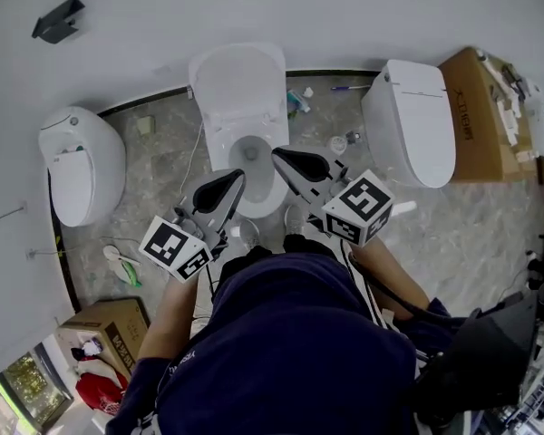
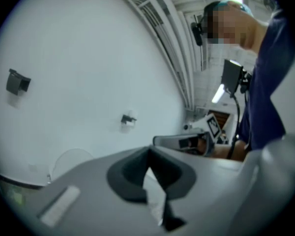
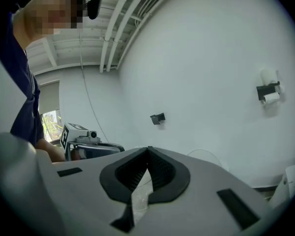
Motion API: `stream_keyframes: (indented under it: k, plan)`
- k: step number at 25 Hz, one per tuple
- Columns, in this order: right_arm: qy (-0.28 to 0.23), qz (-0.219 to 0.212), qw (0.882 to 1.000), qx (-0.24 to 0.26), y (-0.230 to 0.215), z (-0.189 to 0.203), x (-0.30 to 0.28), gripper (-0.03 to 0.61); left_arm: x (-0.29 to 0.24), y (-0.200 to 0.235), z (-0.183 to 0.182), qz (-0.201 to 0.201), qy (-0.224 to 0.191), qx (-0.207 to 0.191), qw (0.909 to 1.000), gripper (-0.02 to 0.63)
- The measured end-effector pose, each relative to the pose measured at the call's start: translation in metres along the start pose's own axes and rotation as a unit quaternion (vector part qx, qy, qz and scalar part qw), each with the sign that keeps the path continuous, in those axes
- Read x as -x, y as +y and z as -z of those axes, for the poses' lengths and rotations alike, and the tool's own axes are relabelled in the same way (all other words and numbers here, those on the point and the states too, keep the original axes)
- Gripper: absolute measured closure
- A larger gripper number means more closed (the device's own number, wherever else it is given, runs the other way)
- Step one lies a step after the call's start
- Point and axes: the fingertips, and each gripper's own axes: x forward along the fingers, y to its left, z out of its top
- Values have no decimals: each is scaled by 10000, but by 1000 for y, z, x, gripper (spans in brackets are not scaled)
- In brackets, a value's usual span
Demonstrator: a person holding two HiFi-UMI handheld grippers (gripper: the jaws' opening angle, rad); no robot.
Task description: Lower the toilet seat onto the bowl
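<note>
The middle toilet stands against the wall with its white seat and lid raised upright above the open bowl. My left gripper hovers over the bowl's front left rim with its jaws shut and nothing between them. Over the bowl's front right, apart from the seat, my right gripper is shut and empty too. Both gripper views look up at the white wall. In them the left gripper and the right gripper have their tips touching. Neither of those views shows the toilet.
A second toilet stands at the left and a third with its lid down at the right. A cardboard box is at the far right, another box at the lower left. Bottles and small clutter lie on the floor.
</note>
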Motion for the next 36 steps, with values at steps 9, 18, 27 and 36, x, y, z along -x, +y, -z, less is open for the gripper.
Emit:
stream_keyframes:
  k: [9, 18, 27, 36]
  plan:
    - [21, -13, 9999, -140, 9, 1, 14, 571, -2, -6, -13, -54, -27, -127, 9999, 609]
    - [113, -5, 9999, -79, 9, -3, 7, 571, -4, -3, -13, -35, -50, -79, 9999, 609]
    - [191, -35, 9998, -37, 5, -4, 2, 571, -2, 9, -10, -128, -107, -10, 9999, 609]
    - [267, -52, 9996, -20, 1, -6, -4, 571, -3, 18, -12, -149, -113, 6, 9998, 609]
